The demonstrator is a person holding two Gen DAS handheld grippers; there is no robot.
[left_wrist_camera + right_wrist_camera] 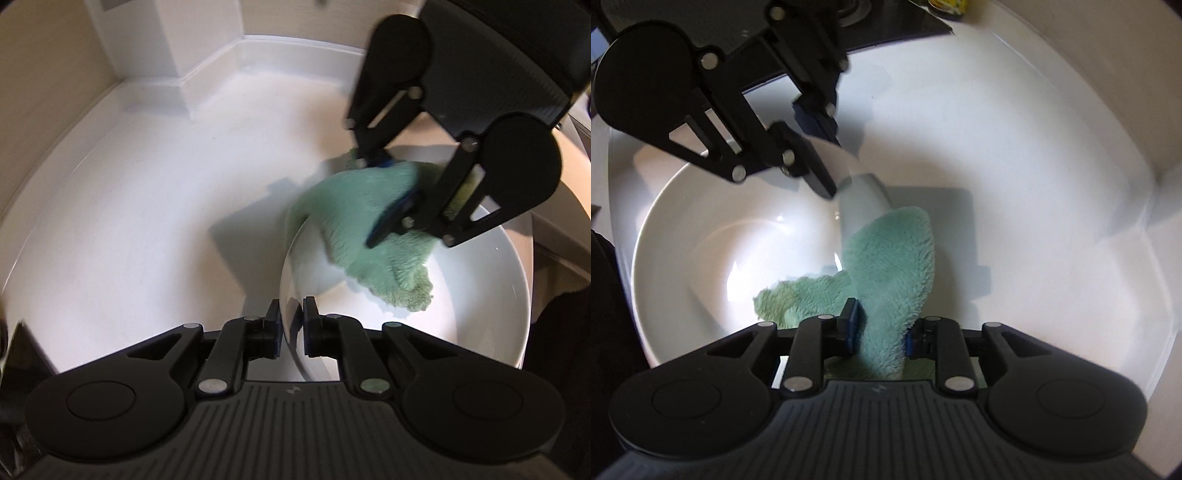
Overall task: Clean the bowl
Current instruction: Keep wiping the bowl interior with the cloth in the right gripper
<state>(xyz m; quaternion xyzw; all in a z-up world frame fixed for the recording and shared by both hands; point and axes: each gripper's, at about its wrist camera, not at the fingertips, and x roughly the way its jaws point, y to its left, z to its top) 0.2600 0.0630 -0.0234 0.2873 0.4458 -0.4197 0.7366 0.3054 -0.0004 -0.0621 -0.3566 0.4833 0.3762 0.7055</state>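
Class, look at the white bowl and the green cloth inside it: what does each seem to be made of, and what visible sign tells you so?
Bowl: probably glazed ceramic or porcelain; its smooth white wall shows bright glossy highlights and a thin hard rim, though glossy plastic cannot be ruled out.
Cloth: likely microfibre or plush terry; the surface is fuzzy, matt and drapes limply over the rim.

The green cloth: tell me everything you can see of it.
The fluffy green microfibre cloth is bunched and folded, pinched between the blue pads of the right gripper. It drapes over the rim of the white ceramic bowl, one ragged corner lying on the inner wall, the other fold outside. The left gripper clamps the bowl's rim, clear of the cloth.
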